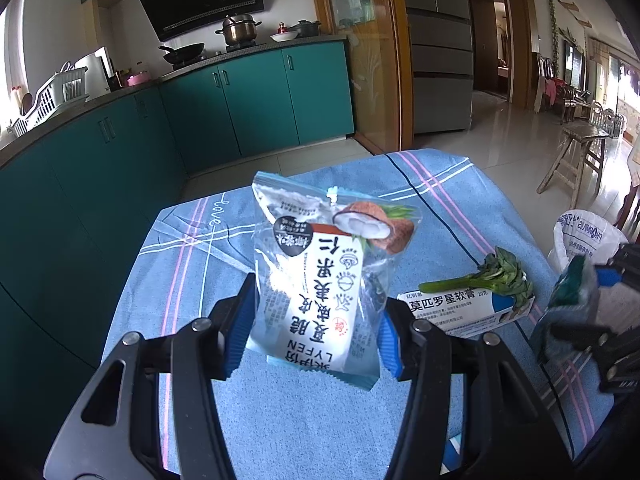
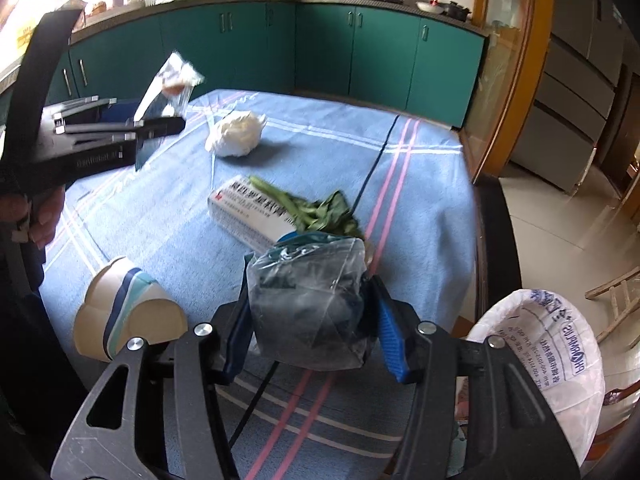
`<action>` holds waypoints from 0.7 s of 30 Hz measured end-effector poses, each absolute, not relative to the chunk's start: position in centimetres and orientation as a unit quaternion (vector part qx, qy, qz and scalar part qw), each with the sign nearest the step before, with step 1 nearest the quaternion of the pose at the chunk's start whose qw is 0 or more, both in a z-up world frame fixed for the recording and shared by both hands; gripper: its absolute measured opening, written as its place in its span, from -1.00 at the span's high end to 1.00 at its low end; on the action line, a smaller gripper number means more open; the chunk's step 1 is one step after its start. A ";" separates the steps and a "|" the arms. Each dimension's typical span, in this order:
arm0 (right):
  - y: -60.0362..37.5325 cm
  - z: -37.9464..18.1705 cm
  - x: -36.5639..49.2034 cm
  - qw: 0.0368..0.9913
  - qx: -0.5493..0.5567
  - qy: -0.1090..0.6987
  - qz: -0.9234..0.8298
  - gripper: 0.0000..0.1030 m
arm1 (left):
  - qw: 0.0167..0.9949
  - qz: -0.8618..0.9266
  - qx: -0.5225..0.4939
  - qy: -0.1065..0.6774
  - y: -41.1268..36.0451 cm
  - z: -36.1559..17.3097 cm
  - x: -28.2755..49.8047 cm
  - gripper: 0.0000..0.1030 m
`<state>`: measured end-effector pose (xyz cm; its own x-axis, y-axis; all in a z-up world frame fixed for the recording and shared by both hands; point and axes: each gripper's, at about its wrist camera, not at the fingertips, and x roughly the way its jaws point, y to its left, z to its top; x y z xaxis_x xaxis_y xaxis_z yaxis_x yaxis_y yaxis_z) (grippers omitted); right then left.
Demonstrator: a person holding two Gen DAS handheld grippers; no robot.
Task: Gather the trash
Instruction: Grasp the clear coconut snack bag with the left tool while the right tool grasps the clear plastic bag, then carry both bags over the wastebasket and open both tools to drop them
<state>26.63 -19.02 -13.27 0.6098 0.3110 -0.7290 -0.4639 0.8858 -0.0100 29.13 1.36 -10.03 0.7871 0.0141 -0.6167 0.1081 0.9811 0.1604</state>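
Above a blue tablecloth [image 1: 300, 420], the left gripper [image 1: 316, 336] clamps a coconut snack packet [image 1: 320, 280] while the right gripper [image 2: 308, 336] pinches a clear plastic bag [image 2: 308, 300] near the white-lined bin [image 2: 560, 360].

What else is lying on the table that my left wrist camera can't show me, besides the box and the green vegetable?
Observer: A crumpled white tissue lies on the blue cloth, beyond the box.
Operator: Anything closer in?
Observer: A paper cup lies on its side, just left of the right gripper.
Operator: That gripper is a blur at my edge. What's in it?
Observer: A clear plastic bag with a teal top and dark contents, pinched between the fingers.
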 end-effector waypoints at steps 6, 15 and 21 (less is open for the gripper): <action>-20.0 -12.4 26.5 0.901 -0.090 0.372 0.207 -0.05 | 0.940 -0.024 0.098 0.325 1.2 -10.0 29.2 -0.06; -22.9 -9.6 25.5 0.923 -0.068 0.333 0.181 -0.05 | 0.947 -0.026 0.093 0.307 0.8 -9.5 28.5 -0.04; -28.9 -7.2 24.7 0.946 -0.023 0.301 0.122 -0.05 | 0.952 -0.039 0.102 0.286 -1.5 -8.4 27.3 -0.04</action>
<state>24.73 -28.90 -7.24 0.7891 0.2175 -0.5744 -0.2455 0.9689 0.0296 27.28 -1.53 -8.44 0.8338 -0.0168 -0.5519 0.1333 0.9761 0.1717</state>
